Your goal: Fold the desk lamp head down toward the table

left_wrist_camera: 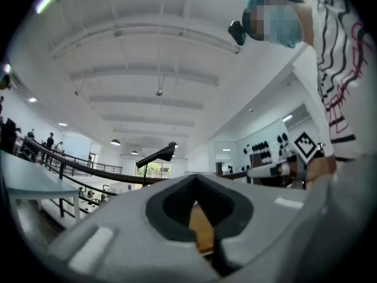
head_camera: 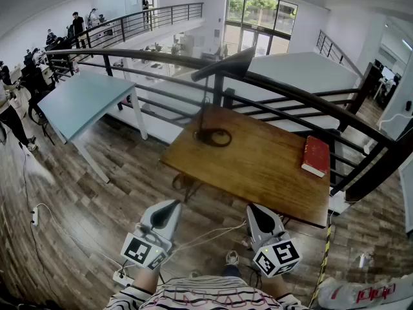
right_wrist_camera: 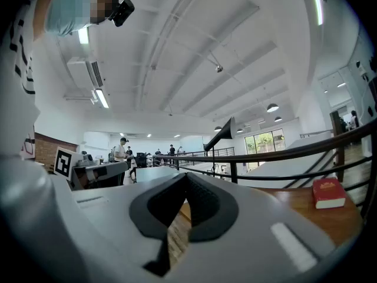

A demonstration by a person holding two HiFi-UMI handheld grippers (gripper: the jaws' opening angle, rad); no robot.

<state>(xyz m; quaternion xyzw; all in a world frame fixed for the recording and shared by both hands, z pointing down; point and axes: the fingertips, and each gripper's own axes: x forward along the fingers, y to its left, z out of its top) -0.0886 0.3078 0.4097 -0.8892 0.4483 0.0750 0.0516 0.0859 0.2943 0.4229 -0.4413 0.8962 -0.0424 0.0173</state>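
Observation:
A black desk lamp stands on the far left corner of the wooden table (head_camera: pixel 258 166). Its round base (head_camera: pixel 213 137) rests on the wood, and its long head (head_camera: pixel 224 66) is raised and slants up to the right. The head also shows far off in the left gripper view (left_wrist_camera: pixel 156 155) and the right gripper view (right_wrist_camera: pixel 221 137). My left gripper (head_camera: pixel 169 208) and right gripper (head_camera: pixel 257 212) hover side by side short of the table's near edge, well apart from the lamp. Both are shut with nothing between their jaws (left_wrist_camera: pixel 197 212) (right_wrist_camera: pixel 185 208).
A red book (head_camera: pixel 315 155) (right_wrist_camera: pixel 328 192) lies near the table's right edge. A dark curved railing (head_camera: pixel 310 99) runs just behind the table. A pale blue table (head_camera: pixel 84 102) stands to the left. On the wood floor by my feet lie a power strip (head_camera: pixel 121 278) and cables.

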